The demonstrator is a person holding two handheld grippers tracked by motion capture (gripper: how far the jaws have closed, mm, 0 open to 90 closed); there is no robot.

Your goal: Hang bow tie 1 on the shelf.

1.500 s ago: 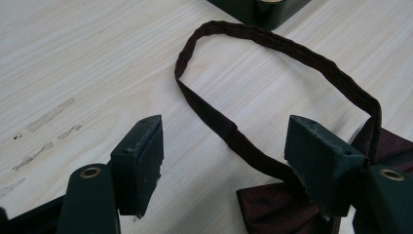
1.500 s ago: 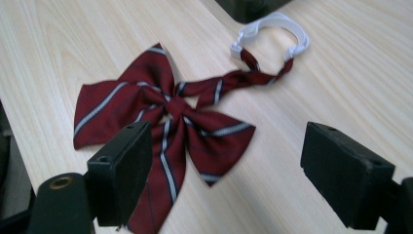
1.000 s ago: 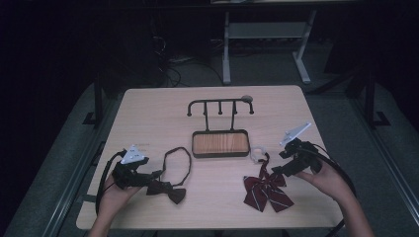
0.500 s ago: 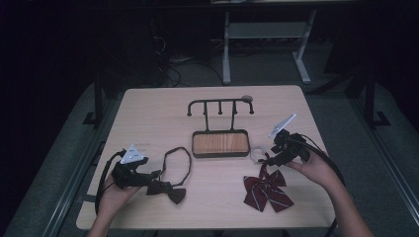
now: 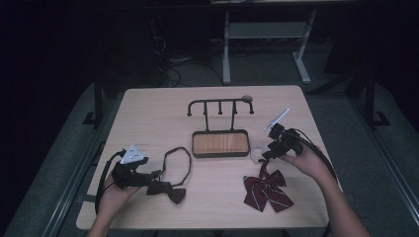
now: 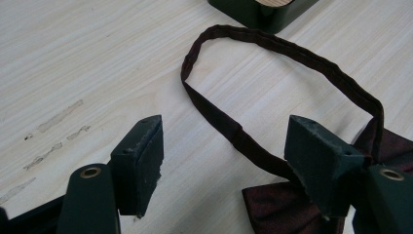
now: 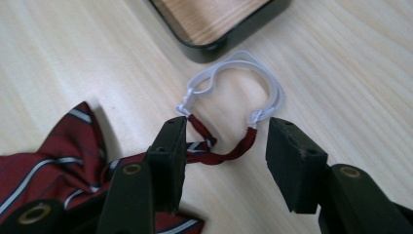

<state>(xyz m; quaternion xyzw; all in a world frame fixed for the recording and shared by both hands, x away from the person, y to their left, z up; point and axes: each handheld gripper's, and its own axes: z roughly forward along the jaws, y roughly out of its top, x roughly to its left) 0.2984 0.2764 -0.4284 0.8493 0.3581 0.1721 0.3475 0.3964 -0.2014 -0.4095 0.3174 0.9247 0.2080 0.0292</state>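
A dark bow tie (image 5: 168,190) with a long strap loop (image 5: 178,160) lies at the table's front left. My left gripper (image 5: 148,177) is open at its left end; in the left gripper view its jaws straddle the strap (image 6: 229,129), and the bow (image 6: 282,209) touches the right jaw. A red striped bow tie (image 5: 267,191) lies at the front right, with a white elastic loop (image 5: 256,155) at its top. My right gripper (image 5: 268,154) is open low over that strap. In the right gripper view the red cord (image 7: 229,151) and the white loop (image 7: 238,73) lie between and ahead of the jaws.
A black hook stand (image 5: 220,104) rises from a dark tray with a wooden base (image 5: 220,143) at mid table; its corner (image 7: 219,29) lies just beyond the white loop. The table's edges (image 5: 197,222) drop to a dark floor, with desk legs behind.
My right gripper has moved left and forward, from beside the red bow tie to over its white strap loop. The left gripper has stayed where it was.
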